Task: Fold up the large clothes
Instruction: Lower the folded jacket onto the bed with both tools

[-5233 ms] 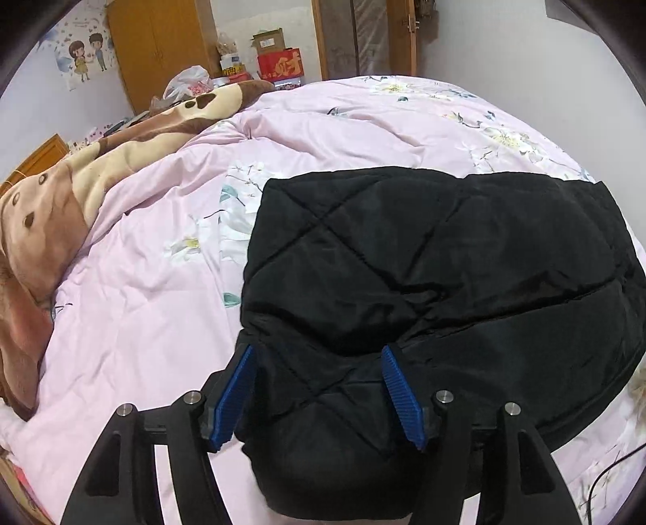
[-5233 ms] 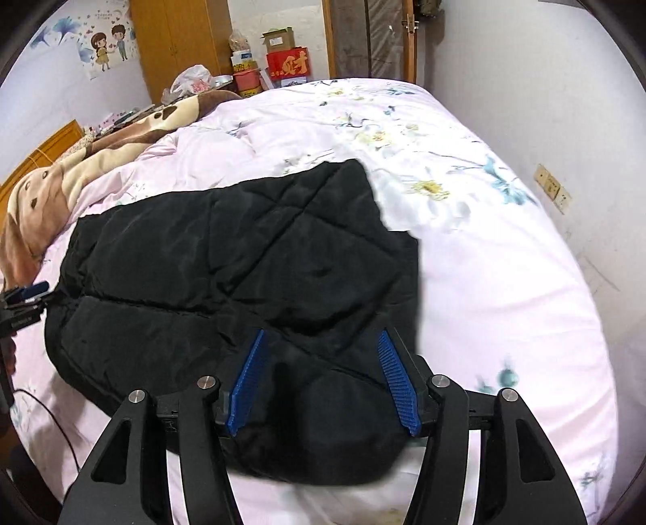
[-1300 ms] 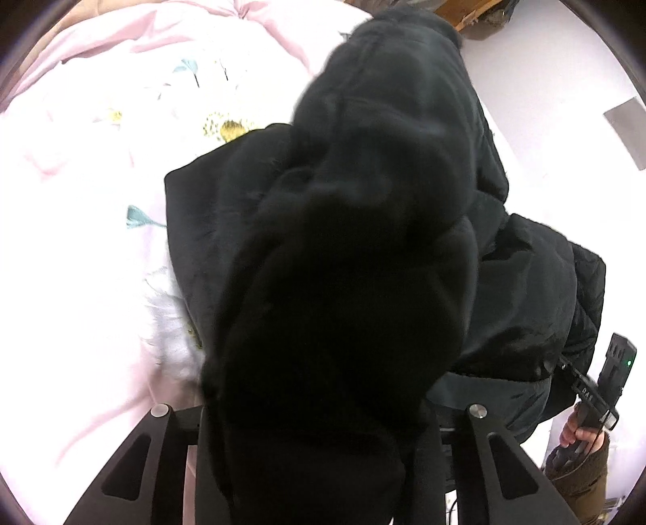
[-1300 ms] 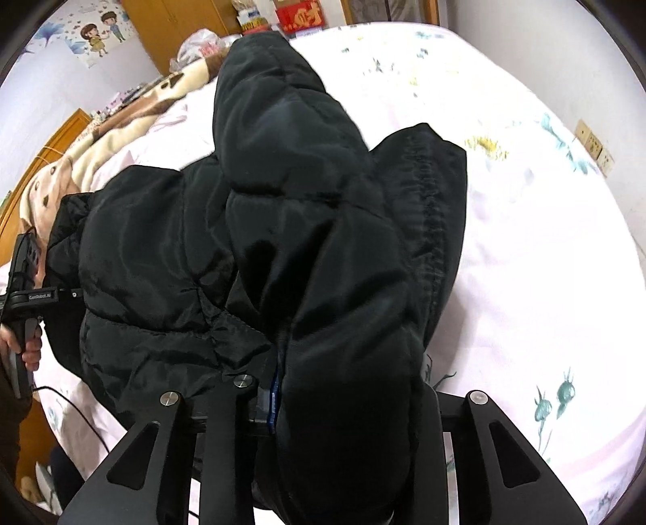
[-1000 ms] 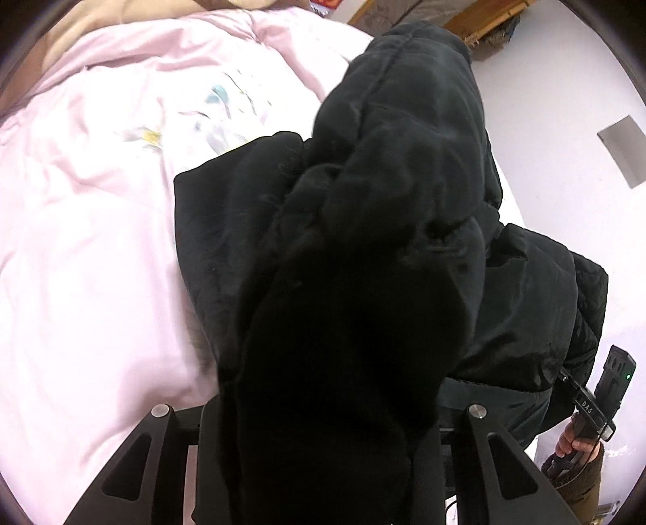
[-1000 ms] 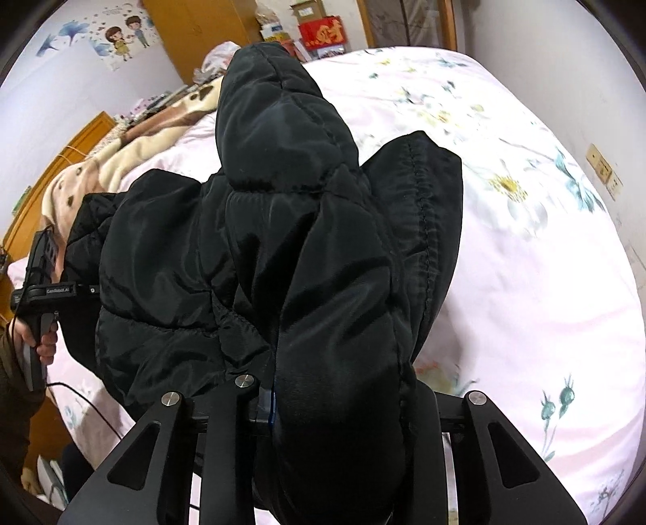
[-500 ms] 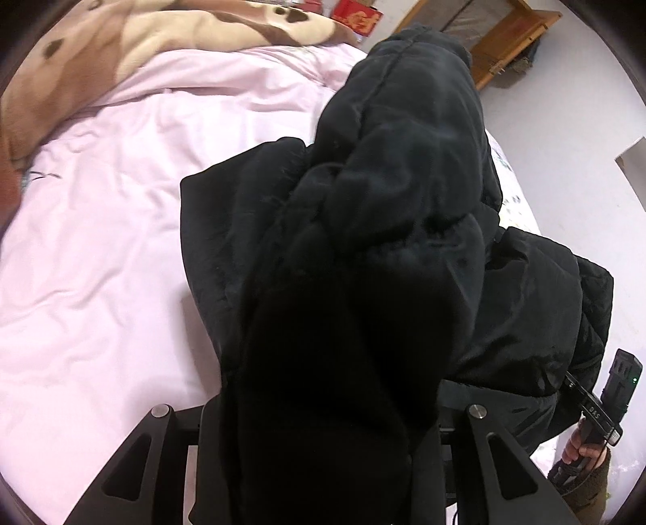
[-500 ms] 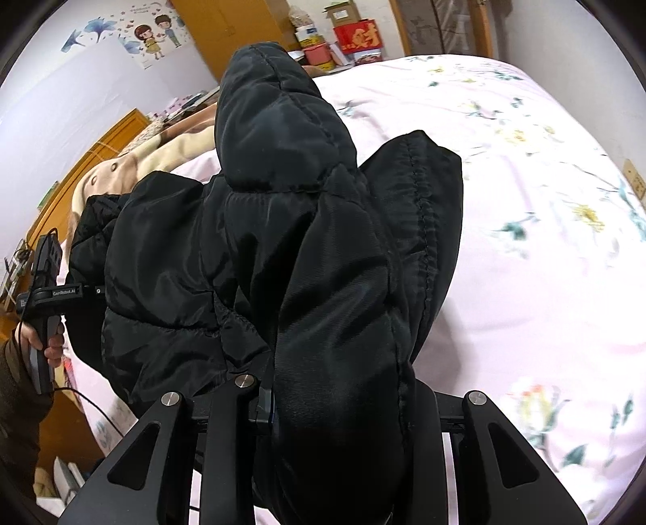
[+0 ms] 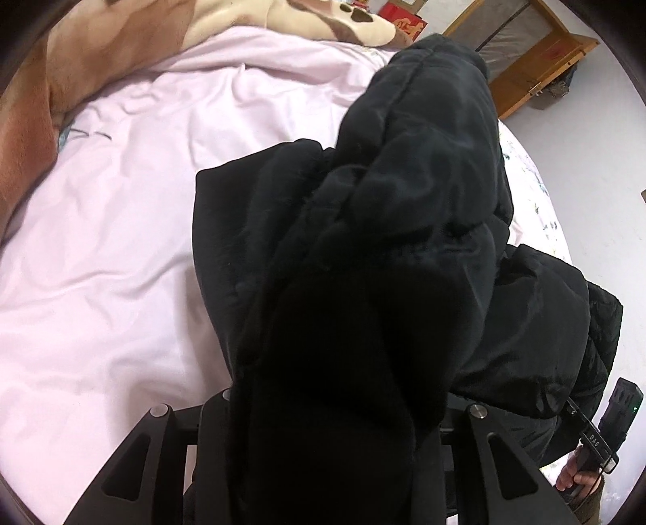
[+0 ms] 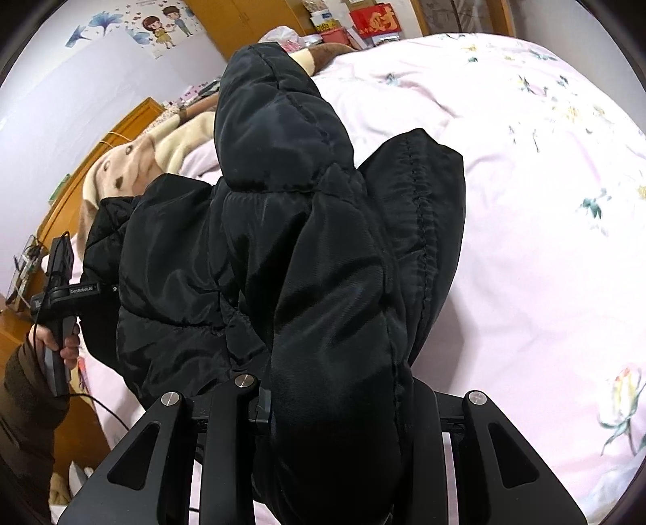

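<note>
left tool [image 9: 335,436] clenched on black jacket [image 9: 403,250] | right tool [image 10: 343,408] clenched on it too | jacket hangs lengthwise between them, bed [image 10: 545,242] below, neither nearer

A pink floral quilt [image 10: 545,202] covers the bed. A brown-and-cream plush blanket [image 9: 101,52] lies bunched along its far side. Red boxes [image 10: 375,20] stand beside an orange wardrobe [image 10: 250,16]; cartoon stickers [image 10: 161,28] decorate the wall.

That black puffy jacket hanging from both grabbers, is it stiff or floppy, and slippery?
Probably floppy: the black jacket droops in thick folds from the right gripper and left gripper. Its shiny shell looks somewhat slippery. The padding likely makes it bulky rather than heavy.
</note>
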A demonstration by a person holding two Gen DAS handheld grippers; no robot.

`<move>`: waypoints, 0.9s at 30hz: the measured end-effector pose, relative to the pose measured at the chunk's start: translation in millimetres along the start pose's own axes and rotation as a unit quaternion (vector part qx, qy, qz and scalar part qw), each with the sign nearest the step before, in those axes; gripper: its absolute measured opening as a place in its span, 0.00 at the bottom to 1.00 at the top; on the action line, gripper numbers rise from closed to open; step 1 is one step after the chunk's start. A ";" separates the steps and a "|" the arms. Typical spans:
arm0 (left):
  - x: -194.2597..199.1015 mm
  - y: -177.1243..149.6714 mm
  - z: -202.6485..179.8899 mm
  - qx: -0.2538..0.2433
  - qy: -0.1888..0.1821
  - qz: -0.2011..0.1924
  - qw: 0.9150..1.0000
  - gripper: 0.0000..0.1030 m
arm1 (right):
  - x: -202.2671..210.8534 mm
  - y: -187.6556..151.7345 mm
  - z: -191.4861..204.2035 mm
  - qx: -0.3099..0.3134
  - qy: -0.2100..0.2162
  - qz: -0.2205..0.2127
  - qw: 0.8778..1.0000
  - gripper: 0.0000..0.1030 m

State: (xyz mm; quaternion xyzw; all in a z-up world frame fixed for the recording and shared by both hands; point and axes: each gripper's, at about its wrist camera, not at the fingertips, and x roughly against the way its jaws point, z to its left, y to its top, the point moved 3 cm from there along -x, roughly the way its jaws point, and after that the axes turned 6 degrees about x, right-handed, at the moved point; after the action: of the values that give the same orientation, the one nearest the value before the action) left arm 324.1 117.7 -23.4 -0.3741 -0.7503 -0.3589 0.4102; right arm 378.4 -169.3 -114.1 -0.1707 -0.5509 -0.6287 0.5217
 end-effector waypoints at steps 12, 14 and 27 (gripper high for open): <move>-9.0 -29.4 14.4 0.014 0.006 0.002 1.000 0.59 | -26.2 -5.8 -2.1 -0.007 -0.012 0.006 1.000 0.39; -8.9 -32.3 12.8 0.024 0.006 0.006 1.000 0.65 | -32.8 -3.2 -0.5 -0.009 -0.014 0.009 1.000 0.42; 32.6 -44.9 0.6 0.052 0.016 -0.007 0.998 0.71 | -27.5 1.1 4.4 -0.003 -0.082 0.005 0.997 0.72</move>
State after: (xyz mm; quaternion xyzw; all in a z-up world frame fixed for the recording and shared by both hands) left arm 272.9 106.2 -5.2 -0.3410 -0.7642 -0.3279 0.4383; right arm 388.7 -152.5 -133.7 -0.2257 -0.5889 -0.6117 0.4775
